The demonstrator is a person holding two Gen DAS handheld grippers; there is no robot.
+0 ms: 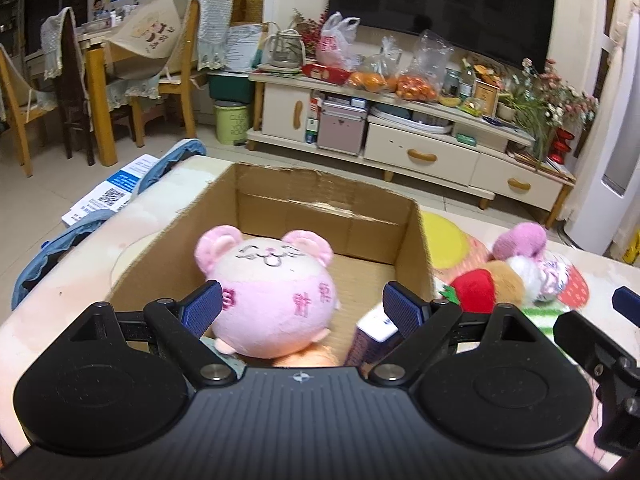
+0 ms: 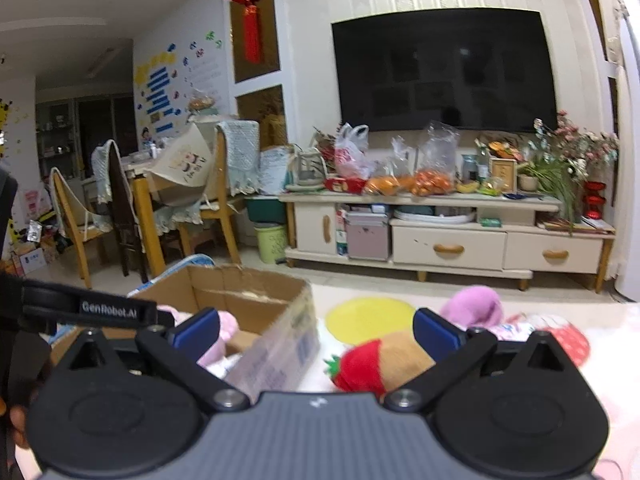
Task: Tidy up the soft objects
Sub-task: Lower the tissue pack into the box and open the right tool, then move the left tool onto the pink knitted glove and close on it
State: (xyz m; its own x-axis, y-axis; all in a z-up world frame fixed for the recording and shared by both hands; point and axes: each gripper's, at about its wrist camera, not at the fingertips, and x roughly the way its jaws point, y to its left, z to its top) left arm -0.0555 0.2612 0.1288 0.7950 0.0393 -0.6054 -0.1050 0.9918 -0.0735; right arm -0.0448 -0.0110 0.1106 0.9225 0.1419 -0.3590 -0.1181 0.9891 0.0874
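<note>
An open cardboard box [image 1: 316, 216] stands on the pale bench [image 1: 80, 276], flaps torn off along its rim. Inside it sits a round pink mouse plush [image 1: 268, 292] with a cream face, closed stitched eyes and red characters on its belly; it rests at the near end of the box, on top of something orange that is mostly hidden. A white-and-purple carton [image 1: 372, 332] leans just inside the box's right wall, beside the plush.

The left tool [image 1: 302, 308] hovers over the near edge of the box with its blue pads spread wide on either side of the mouse plush, gripping nothing; whether the left pad touches the plush cannot be told.

To the right of the box, on the bench, lies a heap of soft toys: a strawberry plush [image 2: 360, 368] against a brown plush [image 2: 404, 350], a purple plush [image 2: 476, 306] behind them, and a yellow round cushion [image 2: 368, 318] next to the box wall.

The right tool [image 2: 316, 332] is likewise wide open and empty, poised above the box's right corner and the strawberry plush.
</note>
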